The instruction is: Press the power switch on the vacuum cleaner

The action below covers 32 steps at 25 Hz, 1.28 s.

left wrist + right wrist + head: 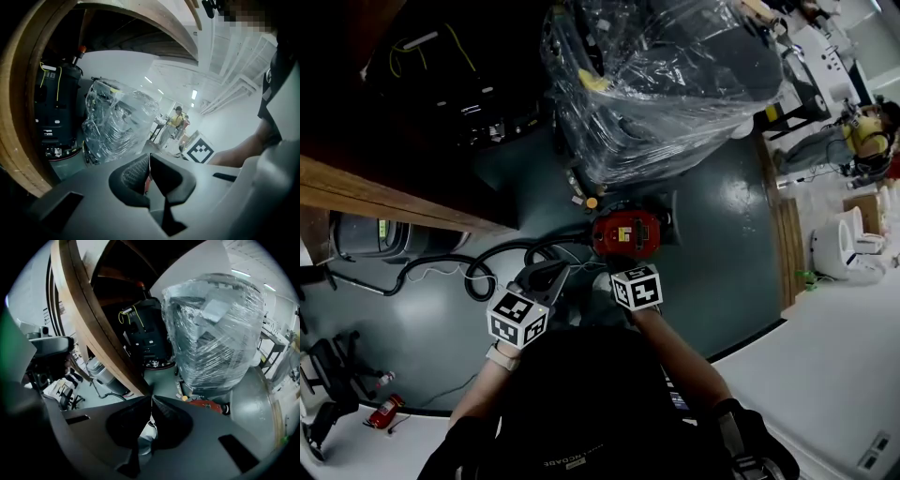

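Left gripper (548, 278): jaws pressed together, nothing held, offset left of the red vacuum cleaner (625, 232) on the floor. Right gripper (626, 264): jaws meet tip to tip, empty, with the vacuum just ahead. Right is nearer, so I'd press with it. Switch itself not resolved.
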Tool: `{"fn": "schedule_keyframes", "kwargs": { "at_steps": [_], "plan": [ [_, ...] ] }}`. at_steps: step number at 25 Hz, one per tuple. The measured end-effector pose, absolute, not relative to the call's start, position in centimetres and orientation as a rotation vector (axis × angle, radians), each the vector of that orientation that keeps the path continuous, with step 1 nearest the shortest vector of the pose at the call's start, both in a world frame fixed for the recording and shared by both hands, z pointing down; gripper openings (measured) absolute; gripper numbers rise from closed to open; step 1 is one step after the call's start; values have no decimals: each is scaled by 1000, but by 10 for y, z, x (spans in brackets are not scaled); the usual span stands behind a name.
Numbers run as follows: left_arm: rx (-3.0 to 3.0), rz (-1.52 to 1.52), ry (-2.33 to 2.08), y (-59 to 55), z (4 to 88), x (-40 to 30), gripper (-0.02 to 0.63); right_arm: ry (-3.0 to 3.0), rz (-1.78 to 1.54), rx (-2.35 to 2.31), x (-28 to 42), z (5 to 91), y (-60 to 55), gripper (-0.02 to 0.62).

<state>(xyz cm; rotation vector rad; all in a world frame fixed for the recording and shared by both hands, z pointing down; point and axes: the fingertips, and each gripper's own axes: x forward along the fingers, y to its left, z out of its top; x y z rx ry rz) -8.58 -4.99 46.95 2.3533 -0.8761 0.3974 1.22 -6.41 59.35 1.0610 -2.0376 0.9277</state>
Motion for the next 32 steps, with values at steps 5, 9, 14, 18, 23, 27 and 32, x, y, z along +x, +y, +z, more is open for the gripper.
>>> {"fn": "schedule_keyframes", "kwargs": {
  "at_steps": [5,9,14,18,23,27,32],
  "plan": [
    [2395,323,-882,-66,438,-81,14,-2157,907,1048,-2,526,-62,25],
    [2434,263,-873,-69,412,-69,14,-2294,868,1076,-1,467,-66,25],
    [2503,208,-841,-74,378,-54,14,-2513,758,1122,4,395,-74,25],
    [2572,153,-845,-82,349,-46,14,-2709,641,1183,15,340,-77,25],
    [2639,116,-816,-89,323,-37,15,-2877,506,1221,29,296,-75,25],
    [2671,110,-790,-91,313,-28,14,-2925,408,1246,38,280,-73,25],
    [2690,102,-773,-93,308,-21,14,-2924,355,1273,46,278,-73,25]
  ]
}}
